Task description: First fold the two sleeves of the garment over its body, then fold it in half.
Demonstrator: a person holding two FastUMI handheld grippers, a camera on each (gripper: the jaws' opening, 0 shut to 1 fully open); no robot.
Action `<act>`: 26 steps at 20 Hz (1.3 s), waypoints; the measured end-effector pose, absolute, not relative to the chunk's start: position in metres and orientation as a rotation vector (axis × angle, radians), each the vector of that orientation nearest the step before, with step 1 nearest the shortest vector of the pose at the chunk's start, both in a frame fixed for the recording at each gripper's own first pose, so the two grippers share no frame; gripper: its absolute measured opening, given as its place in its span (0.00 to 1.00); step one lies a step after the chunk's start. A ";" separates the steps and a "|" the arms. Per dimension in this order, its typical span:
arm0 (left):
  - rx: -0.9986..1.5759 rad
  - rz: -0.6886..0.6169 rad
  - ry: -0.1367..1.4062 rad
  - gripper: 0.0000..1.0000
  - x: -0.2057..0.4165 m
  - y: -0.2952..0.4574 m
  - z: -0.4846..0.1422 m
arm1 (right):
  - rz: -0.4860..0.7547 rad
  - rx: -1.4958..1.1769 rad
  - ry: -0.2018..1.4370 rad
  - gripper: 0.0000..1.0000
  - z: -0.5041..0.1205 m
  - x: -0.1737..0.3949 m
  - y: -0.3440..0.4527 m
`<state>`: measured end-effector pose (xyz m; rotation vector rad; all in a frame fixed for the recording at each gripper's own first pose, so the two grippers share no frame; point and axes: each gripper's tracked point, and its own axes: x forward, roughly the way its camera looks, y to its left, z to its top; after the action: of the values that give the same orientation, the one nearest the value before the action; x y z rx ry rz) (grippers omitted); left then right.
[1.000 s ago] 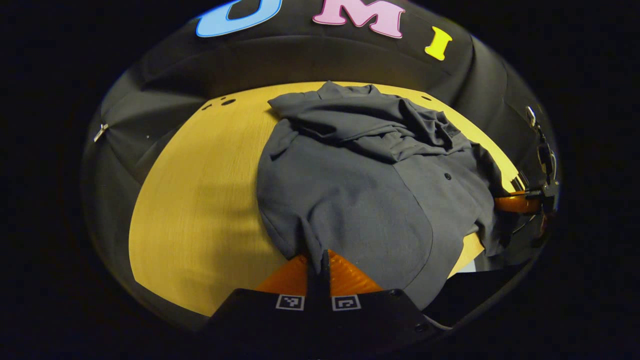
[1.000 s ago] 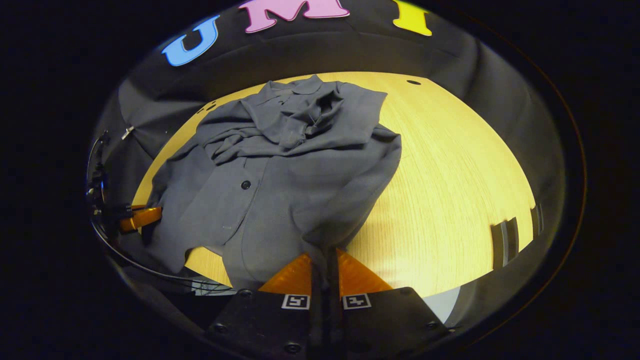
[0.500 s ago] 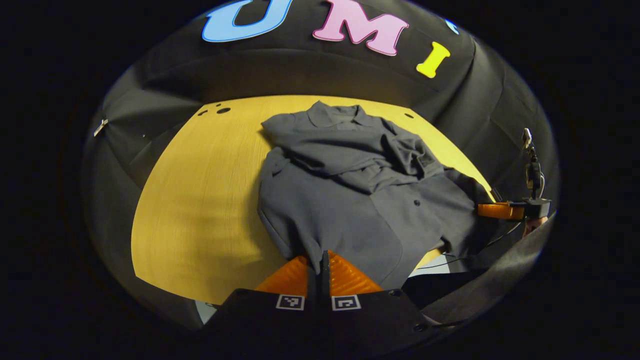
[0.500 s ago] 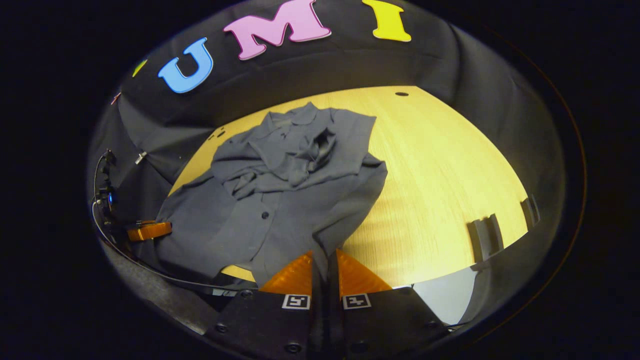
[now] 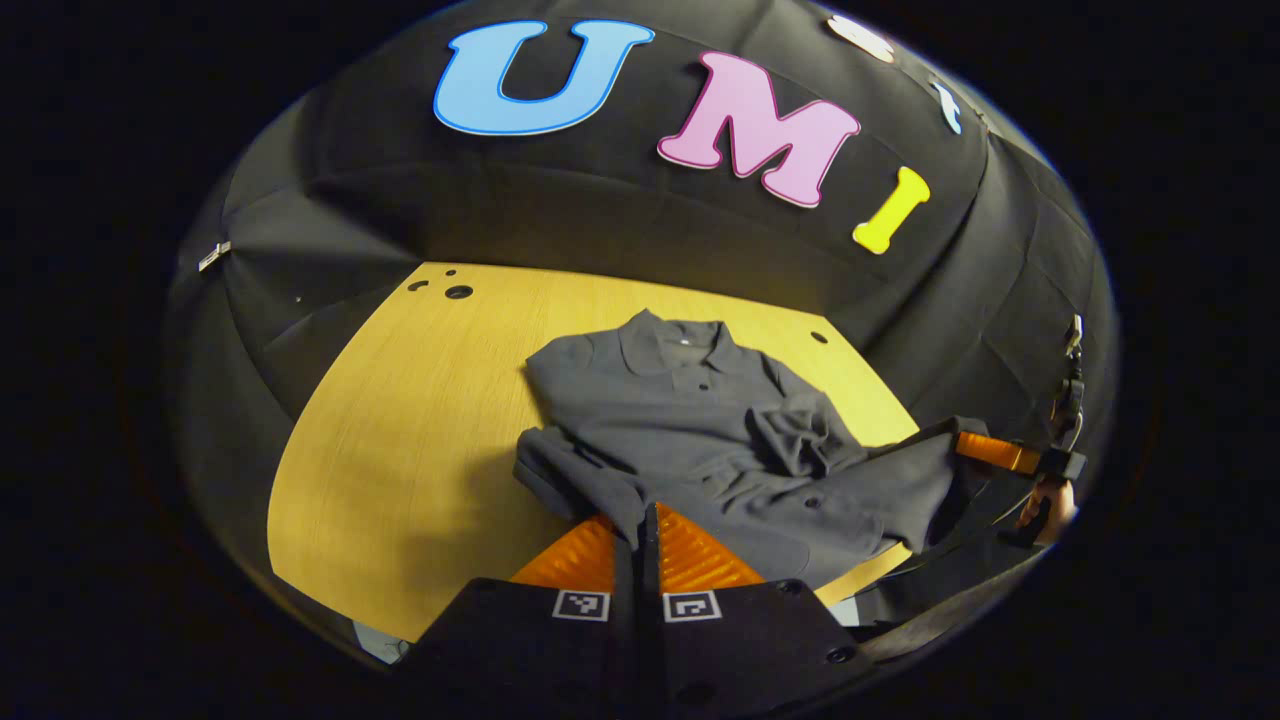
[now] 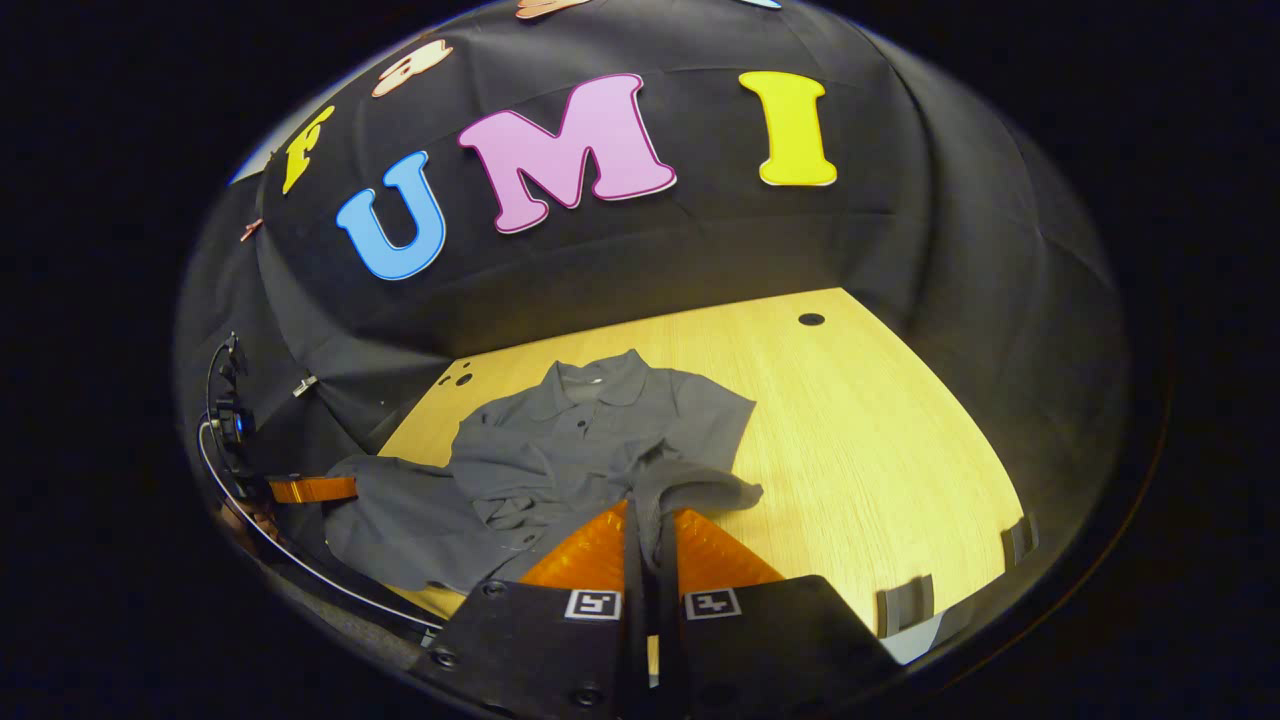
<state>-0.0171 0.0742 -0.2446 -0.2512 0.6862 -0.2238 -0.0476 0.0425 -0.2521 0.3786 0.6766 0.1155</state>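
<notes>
No readable text, brand or number appeared on the garment [image 5: 700,430], the worktop [image 5: 400,420] or either tool's square markers.

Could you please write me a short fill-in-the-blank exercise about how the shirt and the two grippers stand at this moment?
1. The grey shirt lies with its collar toward the booth's ____.
2. The left gripper is ____ on the shirt's hem.
3. The shirt rests on a ____ table.
4. In the right gripper view, the right gripper has its jaws closed on a fold of ____.

Missing words: wall; shut; wooden; fabric
</notes>
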 end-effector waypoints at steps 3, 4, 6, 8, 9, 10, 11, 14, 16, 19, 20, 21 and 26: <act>-0.223 -0.231 0.643 0.06 0.008 0.067 -0.231 | 0.136 0.385 0.647 0.00 -0.249 -0.025 0.048; -0.216 -0.233 0.631 0.05 0.017 0.065 -0.225 | 0.139 0.384 0.638 0.05 -0.247 -0.019 0.048; -0.210 -0.232 0.598 0.05 0.034 0.065 -0.212 | 0.131 0.386 0.608 0.05 -0.240 0.000 0.041; -0.206 -0.222 0.566 0.05 0.049 0.067 -0.201 | 0.123 0.403 0.575 0.05 -0.230 0.019 0.034; -0.208 -0.217 0.550 0.05 0.057 0.068 -0.194 | 0.120 0.412 0.558 0.05 -0.225 0.029 0.030; -0.208 -0.212 0.536 0.05 0.065 0.069 -0.188 | 0.114 0.415 0.542 0.05 -0.222 0.039 0.026; -0.205 -0.205 0.522 0.05 0.074 0.071 -0.183 | 0.110 0.415 0.527 0.05 -0.217 0.049 0.021; -0.208 -0.181 0.487 0.05 0.100 0.077 -0.170 | 0.100 0.407 0.488 0.05 -0.208 0.079 0.010; -0.214 -0.163 0.469 0.05 0.118 0.082 -0.164 | 0.093 0.403 0.477 0.05 -0.208 0.099 0.003; -0.206 -0.136 0.451 0.05 0.146 0.091 -0.160 | 0.087 0.399 0.464 0.05 -0.211 0.129 -0.004; -0.206 -0.127 0.449 0.05 0.154 0.093 -0.161 | 0.085 0.395 0.462 0.05 -0.214 0.139 -0.005; -0.208 -0.117 0.449 0.05 0.164 0.097 -0.163 | 0.085 0.391 0.466 0.05 -0.218 0.147 -0.006; -0.218 -0.077 0.472 0.05 0.206 0.099 -0.186 | 0.080 0.388 0.490 0.05 -0.246 0.187 -0.007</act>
<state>0.2056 0.0993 -0.1856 -0.2178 0.4719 -0.0771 0.1865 -0.0070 -0.2460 0.3883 0.4903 0.0803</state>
